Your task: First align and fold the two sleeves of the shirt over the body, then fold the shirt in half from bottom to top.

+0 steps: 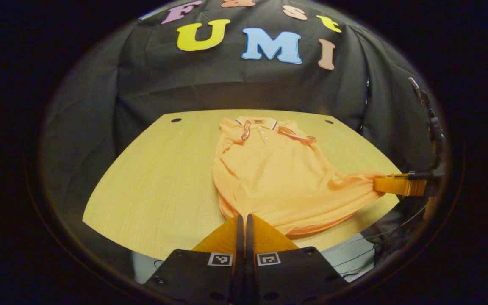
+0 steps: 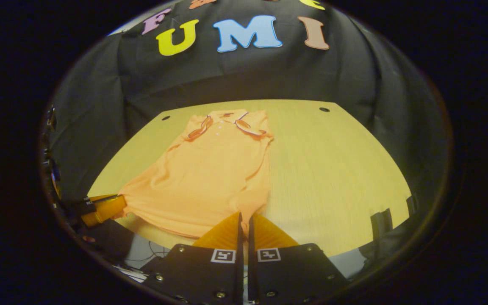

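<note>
The shirt (image 1: 278,178) lies sleeves-folded near the tabletop (image 1: 159,190) near edge. Each hem corner is pinched by the left gripper (image 1: 244,218) and right gripper (image 2: 244,216), both closed on fabric, apparently for the bottom-to-top fold.

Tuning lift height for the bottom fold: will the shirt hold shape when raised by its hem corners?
Probably not. The shirt looks thin and floppy: its hem stretches into a point at the right gripper and wrinkles. Between that and the left gripper it will likely sag.

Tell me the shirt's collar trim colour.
Dark stripe edging on the orange shirt collar; right gripper view shows it best.
</note>
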Motion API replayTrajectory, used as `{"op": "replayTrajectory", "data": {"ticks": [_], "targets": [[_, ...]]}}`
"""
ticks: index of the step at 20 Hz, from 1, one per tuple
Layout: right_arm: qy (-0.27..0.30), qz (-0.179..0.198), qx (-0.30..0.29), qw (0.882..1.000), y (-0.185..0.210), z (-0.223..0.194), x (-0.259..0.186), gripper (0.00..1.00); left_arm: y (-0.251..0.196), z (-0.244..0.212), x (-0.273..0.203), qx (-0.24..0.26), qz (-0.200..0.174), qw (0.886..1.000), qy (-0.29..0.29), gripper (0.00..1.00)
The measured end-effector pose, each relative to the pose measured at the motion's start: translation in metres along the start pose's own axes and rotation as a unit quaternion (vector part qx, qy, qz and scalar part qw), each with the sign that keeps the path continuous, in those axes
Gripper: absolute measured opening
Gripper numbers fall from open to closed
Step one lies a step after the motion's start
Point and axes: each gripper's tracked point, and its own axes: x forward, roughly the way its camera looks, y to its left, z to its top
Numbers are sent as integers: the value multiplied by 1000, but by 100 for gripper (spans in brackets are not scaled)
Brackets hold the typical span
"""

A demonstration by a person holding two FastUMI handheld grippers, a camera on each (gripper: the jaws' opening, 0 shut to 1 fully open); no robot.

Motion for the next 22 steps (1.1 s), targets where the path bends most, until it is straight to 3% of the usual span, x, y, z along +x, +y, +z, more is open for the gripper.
{"op": "replayTrajectory", "data": {"ticks": [10, 22], "targets": [[-63, -14, 8, 998, -8, 101, 18, 4, -4, 111, 32, 7, -18, 996, -84, 6], [-85, -53, -11, 995, -15, 210, 109, 5, 13, 219, 147, -2, -46, 994, -103, 6]]}}
